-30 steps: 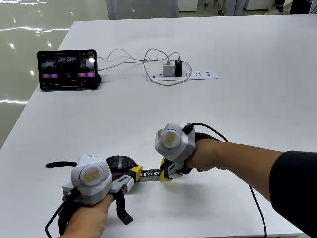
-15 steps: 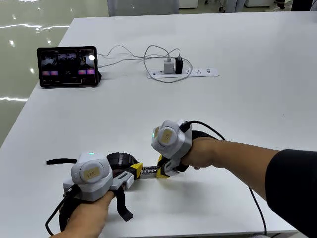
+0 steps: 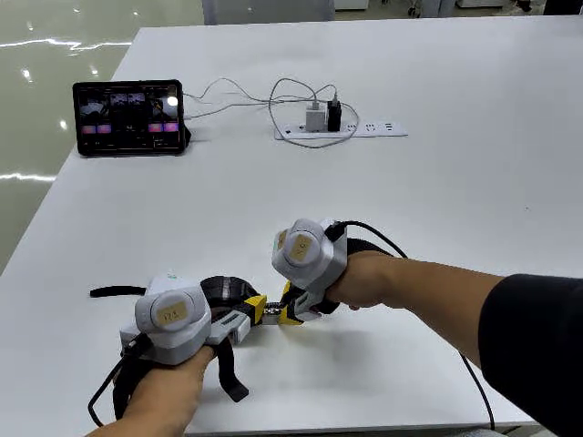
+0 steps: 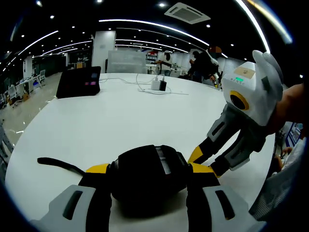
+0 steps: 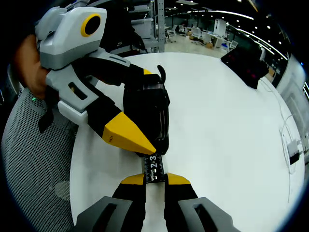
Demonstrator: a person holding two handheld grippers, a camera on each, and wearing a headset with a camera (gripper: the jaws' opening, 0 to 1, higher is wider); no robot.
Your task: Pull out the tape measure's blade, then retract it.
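Note:
A black tape measure (image 4: pixel 150 175) lies on the white table (image 3: pixel 364 200), and my left gripper (image 4: pixel 149 170) is shut on its case (image 3: pixel 225 293). A short length of blade (image 5: pixel 153 167) with printed numbers sticks out of the case (image 5: pixel 147 116). My right gripper (image 5: pixel 153 180) is shut on that blade end, close to the case mouth. In the head view the two grippers nearly meet, with the left gripper (image 3: pixel 257 309) at the lower left and the right gripper (image 3: pixel 285 311) just right of it. A black wrist strap (image 3: pixel 114 291) trails left from the case.
A tablet (image 3: pixel 129 117) with a lit screen stands at the far left of the table. A white power strip (image 3: pixel 351 131) with chargers and looped cables lies at the back middle. A black cable (image 3: pixel 378 238) runs from the right gripper along the person's arm.
The right gripper has moved left toward the case, and the exposed blade between the two grippers has grown much shorter. The left gripper keeps its hold on the case.

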